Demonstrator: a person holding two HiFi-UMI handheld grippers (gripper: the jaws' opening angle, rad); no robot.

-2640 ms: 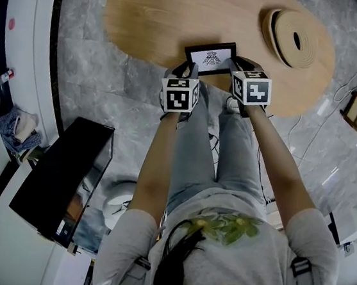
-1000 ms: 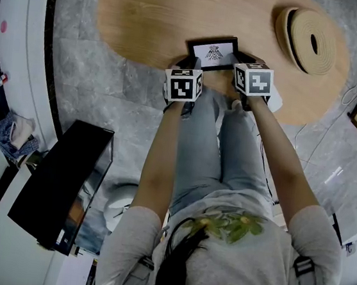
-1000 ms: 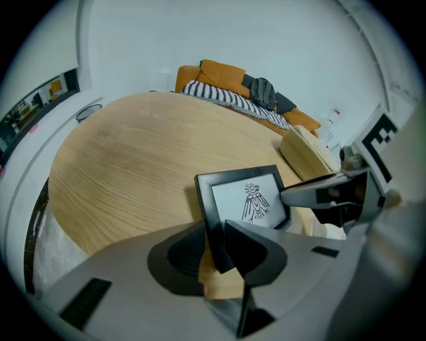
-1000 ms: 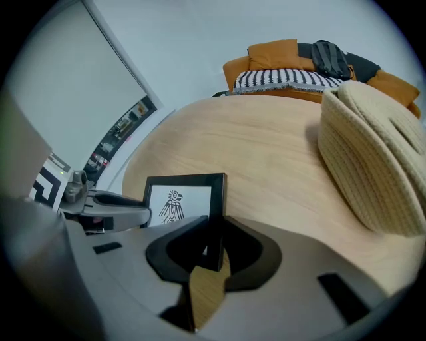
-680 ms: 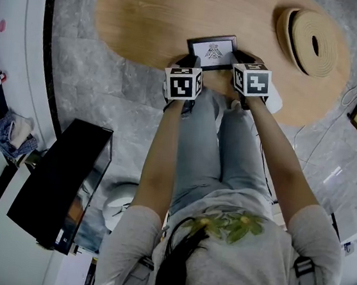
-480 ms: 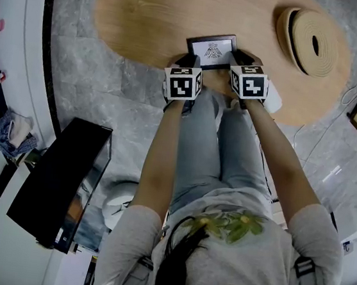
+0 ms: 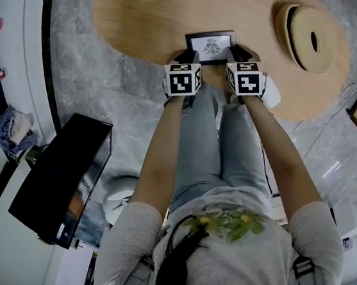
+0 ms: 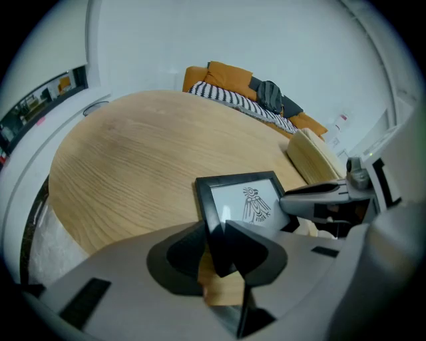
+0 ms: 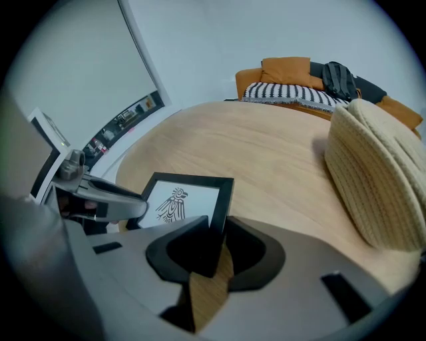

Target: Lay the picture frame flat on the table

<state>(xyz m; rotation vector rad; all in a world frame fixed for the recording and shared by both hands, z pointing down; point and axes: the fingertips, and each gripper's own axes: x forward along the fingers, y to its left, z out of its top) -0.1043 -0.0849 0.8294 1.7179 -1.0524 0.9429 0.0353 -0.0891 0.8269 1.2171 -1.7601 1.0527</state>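
Black rectangular picture frame with a white bird print (image 7: pixel 210 46) is left of the cream coiled rope basket (image 7: pixel 310 39), nearer the person than it, over the oval wooden table (image 7: pixel 149 12). Grips: left gripper (image 8: pixel 214 241) pinches the near-left corner. The right gripper (image 9: pixel 214 248) has just been closing, with the near-right corner between its jaws. Frame looks tilted, not flat yet. Risks: corner-only grips slip and it slaps down, or uneven lowering twists it free.

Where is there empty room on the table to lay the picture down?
The table is bare wood left of and beyond the frame. A bare strip lies between frame and basket. It is crowded only at the near edge, around the frame.
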